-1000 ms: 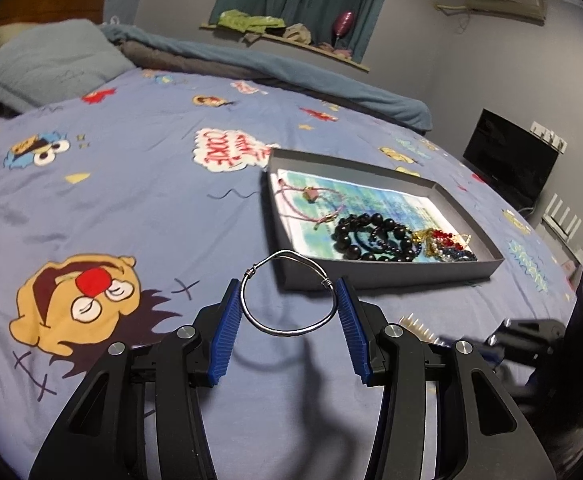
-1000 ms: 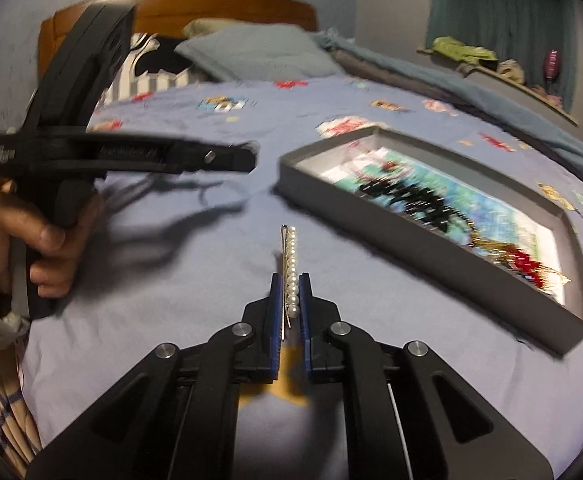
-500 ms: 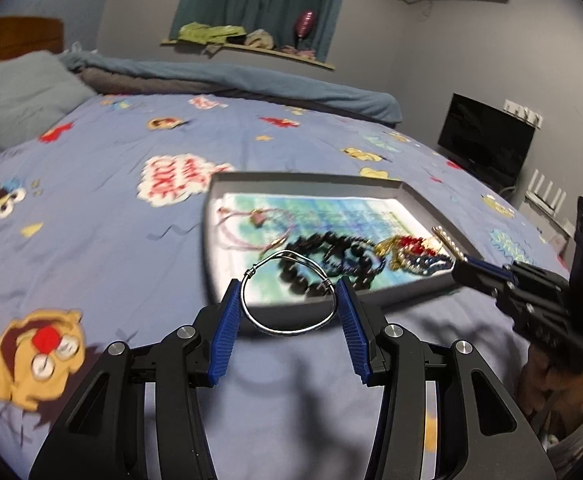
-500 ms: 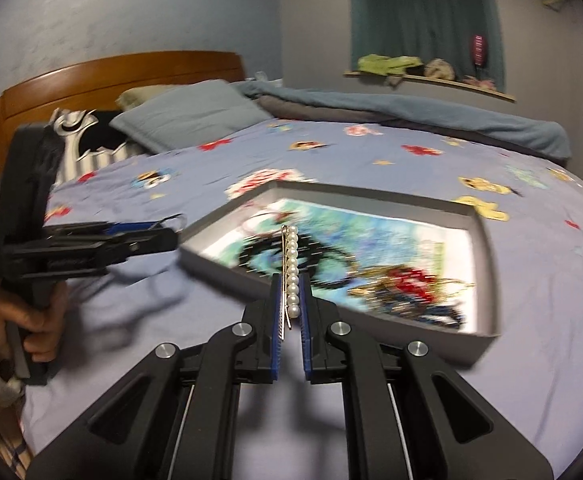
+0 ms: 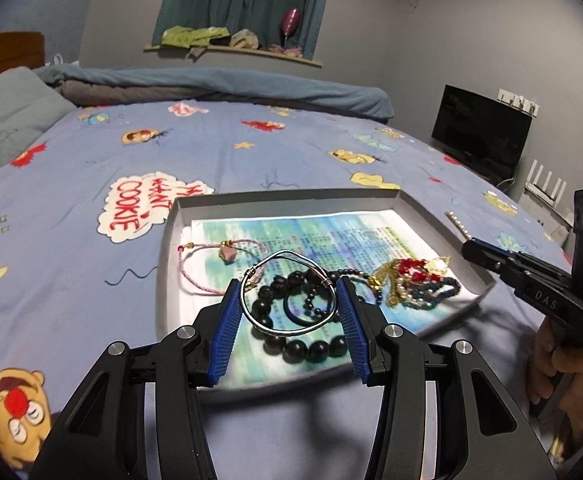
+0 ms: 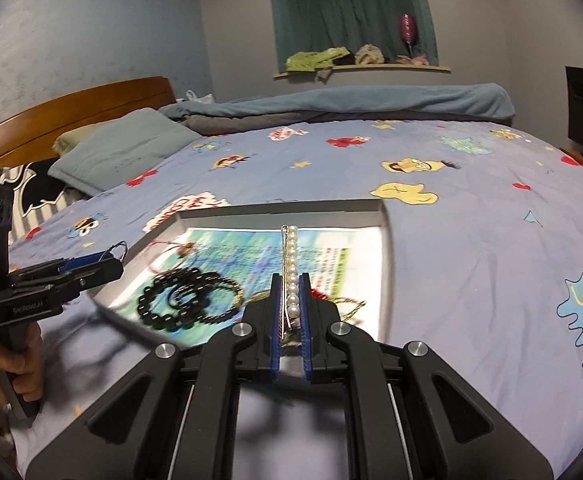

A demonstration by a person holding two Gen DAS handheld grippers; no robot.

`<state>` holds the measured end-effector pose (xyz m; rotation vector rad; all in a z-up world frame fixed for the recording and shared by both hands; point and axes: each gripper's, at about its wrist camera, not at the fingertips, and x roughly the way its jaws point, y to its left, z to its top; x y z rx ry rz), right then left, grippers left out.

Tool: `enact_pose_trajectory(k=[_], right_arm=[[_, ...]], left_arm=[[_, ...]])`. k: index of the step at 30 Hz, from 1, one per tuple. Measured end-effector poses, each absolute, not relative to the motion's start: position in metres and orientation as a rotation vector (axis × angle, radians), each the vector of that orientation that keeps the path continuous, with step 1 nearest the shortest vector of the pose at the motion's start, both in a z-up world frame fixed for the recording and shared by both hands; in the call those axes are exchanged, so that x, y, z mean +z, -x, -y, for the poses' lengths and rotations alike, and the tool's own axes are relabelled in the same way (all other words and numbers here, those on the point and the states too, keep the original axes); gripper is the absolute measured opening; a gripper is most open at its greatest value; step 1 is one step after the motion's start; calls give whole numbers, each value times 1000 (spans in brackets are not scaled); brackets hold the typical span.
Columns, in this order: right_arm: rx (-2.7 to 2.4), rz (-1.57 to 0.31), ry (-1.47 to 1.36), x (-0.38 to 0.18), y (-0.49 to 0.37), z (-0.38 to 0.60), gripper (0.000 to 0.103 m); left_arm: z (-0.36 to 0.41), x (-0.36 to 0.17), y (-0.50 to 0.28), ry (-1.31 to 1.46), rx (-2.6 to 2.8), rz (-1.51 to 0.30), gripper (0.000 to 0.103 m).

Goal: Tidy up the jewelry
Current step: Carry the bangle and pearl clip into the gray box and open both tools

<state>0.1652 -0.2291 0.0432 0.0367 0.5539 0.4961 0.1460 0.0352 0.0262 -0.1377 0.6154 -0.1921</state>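
Step in hand: both pieces are carried over the grey tray (image 5: 167,264), which lies on the cartoon bedsheet (image 5: 71,208); delivery, by my reading, release not yet made.
Left gripper (image 5: 289,312): pads pinch the silver bangle (image 5: 287,294) across its width, held in the air above the black bead bracelet (image 5: 311,350) at the tray's 6 o'clock edge.
Right gripper (image 6: 291,320): pressed together on the pearl hairpin (image 6: 291,264), which points to 12 o'clock over the tray's printed paper liner (image 6: 331,256).
Tray contents: pink cord bracelet (image 5: 211,264) at 9 o'clock, red-and-gold tangle (image 5: 411,276) at 3 o'clock.
Next move calls for: lowering each piece onto bare liner towards 12 o'clock, clear of the beads, then spreading the pads gently.
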Motion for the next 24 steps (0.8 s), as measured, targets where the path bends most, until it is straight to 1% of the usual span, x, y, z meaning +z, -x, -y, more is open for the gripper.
enact_pose_trajectory(k=[5, 16, 18, 19, 20, 21, 22, 23, 24], right_arm=[[482, -601, -16, 36, -177, 224, 8], [457, -642, 16, 28, -182, 218, 9], [458, -648, 18, 27, -182, 217, 11], [457, -648, 18, 27, -182, 216, 17], [457, -641, 18, 27, -181, 216, 22], [459, -633, 18, 28, -180, 217, 34], [461, -614, 18, 30, -177, 217, 43], [464, -599, 20, 32, -175, 217, 46], [465, -591, 22, 32, -173, 217, 50]], left_arm=[[-38, 16, -160, 154, -184, -653, 49], [-36, 5, -167, 147, -180, -695, 49], [-36, 5, -166, 148, -178, -692, 56], [-36, 5, -165, 147, -176, -687, 60], [-36, 5, -164, 146, -177, -682, 62], [-35, 6, -162, 142, -176, -674, 64], [-35, 7, -162, 139, -177, -671, 70], [-34, 7, -162, 136, -177, -667, 76], [-33, 7, -160, 132, -180, -658, 77]])
